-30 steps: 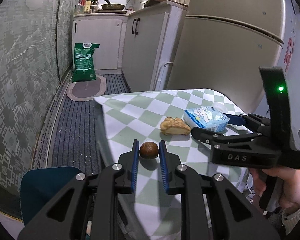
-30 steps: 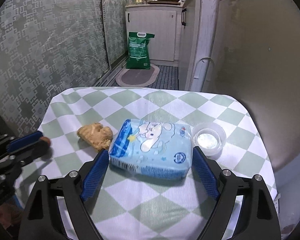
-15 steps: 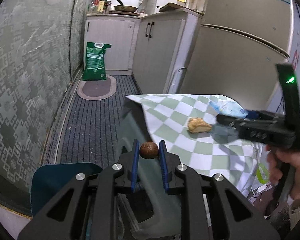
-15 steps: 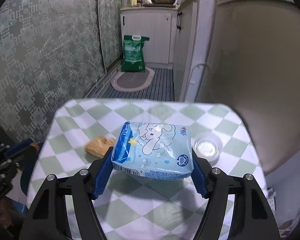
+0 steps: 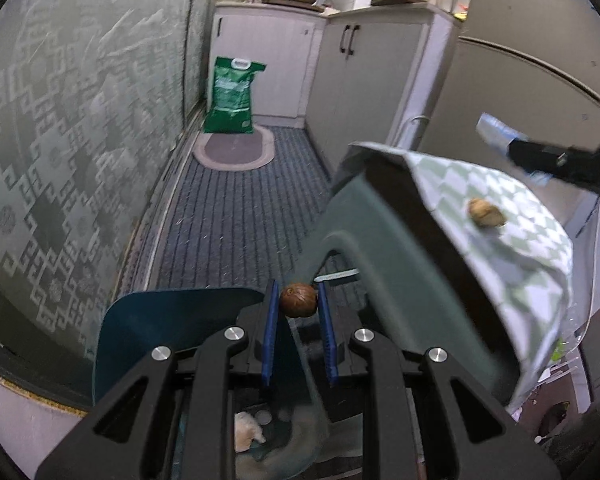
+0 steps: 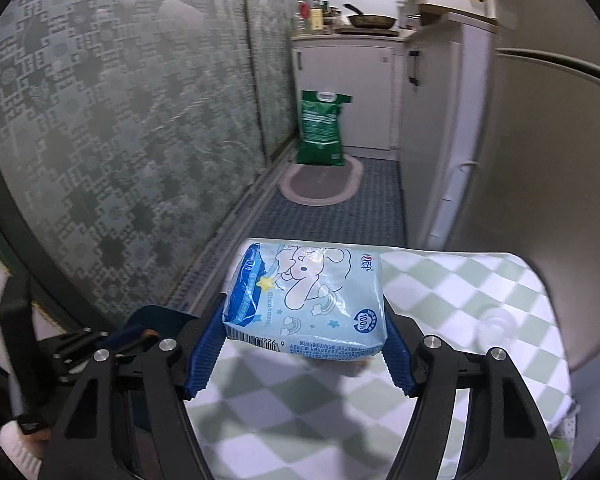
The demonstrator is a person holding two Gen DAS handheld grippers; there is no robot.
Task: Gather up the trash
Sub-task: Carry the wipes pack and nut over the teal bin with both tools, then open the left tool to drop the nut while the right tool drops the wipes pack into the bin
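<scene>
**Carrying two pieces toward the bin**

Pinching a brown nut in the left gripper, above the blue bin at 6 o'clock. Clamping the blue tissue pack in the right gripper, clear of the surface. Left at 2 o'clock: bread scrap; also the plastic cup. Roughly halfway, by judgement.

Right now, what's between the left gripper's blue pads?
A small brown nut, pinched by the left gripper above the blue bin, in the left wrist view.

Black gripper frames, silver screws, ribbed blue jaws.
</scene>
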